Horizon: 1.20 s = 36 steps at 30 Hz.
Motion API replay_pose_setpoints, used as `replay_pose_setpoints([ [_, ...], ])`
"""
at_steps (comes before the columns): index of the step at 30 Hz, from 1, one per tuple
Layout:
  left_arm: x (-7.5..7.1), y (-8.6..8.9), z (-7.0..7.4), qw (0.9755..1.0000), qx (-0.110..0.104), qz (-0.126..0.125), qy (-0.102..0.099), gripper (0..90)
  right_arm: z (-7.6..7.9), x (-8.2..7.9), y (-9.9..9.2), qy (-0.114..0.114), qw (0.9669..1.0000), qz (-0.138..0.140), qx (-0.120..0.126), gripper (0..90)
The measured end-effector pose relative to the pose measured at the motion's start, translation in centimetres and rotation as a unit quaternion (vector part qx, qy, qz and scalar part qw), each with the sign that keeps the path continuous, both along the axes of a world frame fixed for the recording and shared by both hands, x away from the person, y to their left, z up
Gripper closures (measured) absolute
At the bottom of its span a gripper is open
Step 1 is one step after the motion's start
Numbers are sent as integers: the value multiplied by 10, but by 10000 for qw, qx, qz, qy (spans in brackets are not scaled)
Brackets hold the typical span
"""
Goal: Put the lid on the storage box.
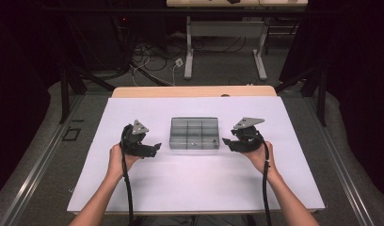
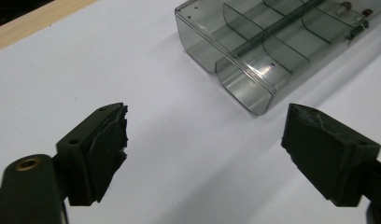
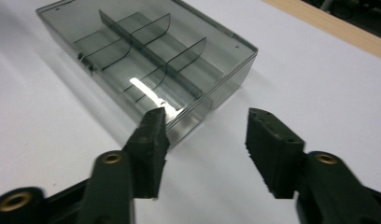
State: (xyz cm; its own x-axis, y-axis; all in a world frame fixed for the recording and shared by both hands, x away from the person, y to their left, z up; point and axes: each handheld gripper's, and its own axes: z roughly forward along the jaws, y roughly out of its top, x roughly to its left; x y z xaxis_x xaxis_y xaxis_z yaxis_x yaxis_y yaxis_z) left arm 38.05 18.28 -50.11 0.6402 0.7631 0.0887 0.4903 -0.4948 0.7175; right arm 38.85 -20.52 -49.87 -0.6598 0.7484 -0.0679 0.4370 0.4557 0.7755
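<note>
A white sheet (image 1: 195, 179) covers most of a pale wooden worktop (image 1: 195, 91), whose bare wood shows as a strip along the far edge. A clear grey box (image 1: 194, 133) with inner dividers sits on the sheet near the middle, a little toward the far edge. The left claw (image 1: 154, 148) lies just left of the box, its jaws wide apart with nothing between them. The right claw (image 1: 226, 142) lies just right of the box, jaws apart and empty. Beyond the worktop, grey carpet (image 1: 49, 141) covers the floor, loose cables (image 1: 150, 63) trail across it, a second table's white legs (image 1: 189, 47) stand there, and dark curtains (image 1: 355, 70) hang at the sides.
</note>
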Motion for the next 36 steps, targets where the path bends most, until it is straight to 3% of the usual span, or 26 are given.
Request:
replay_pose_setpoints([
  [8, -25, 2, 3, 9998, 136, -103, -55, 61, -1, -17, -5, 272, 9995, 114, 89, 261],
  [16, -41, 5, -1, 9996, 227, -168, 20, 14, -3, -32, -10, 313, 9993, 174, 126, 169],
  [22, -52, 7, -3, 9994, 279, -210, 27, 0, -5, -43, -13, 371, 9989, 212, 179, 141],
  [36, -75, 18, -8, 9992, 289, -242, 101, 0, -13, -68, -20, 468, 9985, 273, -8, 65],
])
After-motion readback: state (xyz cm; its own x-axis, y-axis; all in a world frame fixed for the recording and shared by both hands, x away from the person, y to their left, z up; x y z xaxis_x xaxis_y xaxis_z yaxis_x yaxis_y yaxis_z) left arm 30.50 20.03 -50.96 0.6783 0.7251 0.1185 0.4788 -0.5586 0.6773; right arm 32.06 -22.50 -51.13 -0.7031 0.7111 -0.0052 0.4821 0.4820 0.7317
